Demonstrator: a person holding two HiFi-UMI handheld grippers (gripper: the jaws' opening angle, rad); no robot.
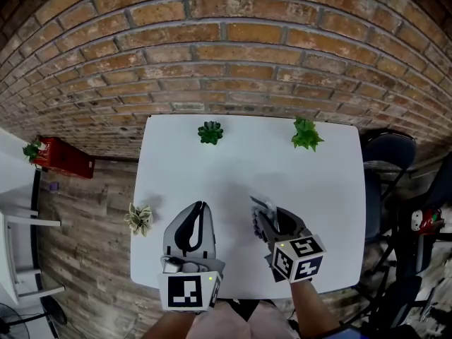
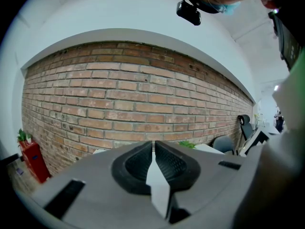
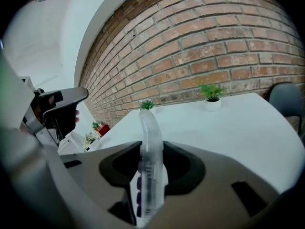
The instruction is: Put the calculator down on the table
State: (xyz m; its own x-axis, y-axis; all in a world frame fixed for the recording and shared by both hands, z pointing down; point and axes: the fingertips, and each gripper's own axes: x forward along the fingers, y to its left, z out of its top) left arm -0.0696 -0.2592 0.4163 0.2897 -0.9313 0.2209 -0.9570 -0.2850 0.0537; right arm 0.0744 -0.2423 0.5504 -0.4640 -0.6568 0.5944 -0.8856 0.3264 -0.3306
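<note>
The calculator (image 3: 147,125) is being gripped edge-on between the jaws of the right gripper (image 3: 151,150) and is being held over the near part of the white counter (image 1: 247,154) — whether it is touching cannot be told. The left gripper (image 2: 153,149) is being held just beside — jaws closed, empty.

Open table (image 1: 240,189) between edge plants (image 1: 210,132)

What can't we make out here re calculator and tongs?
Display and keys of the calculator: the right gripper view shows it edge-on between the tongs, with only a strip of purple keys visible.
Whether it touches the table: in the head view the right gripper hides its lower edge.
Table in the left gripper view: the left gripper body covers nearly all of it.
</note>
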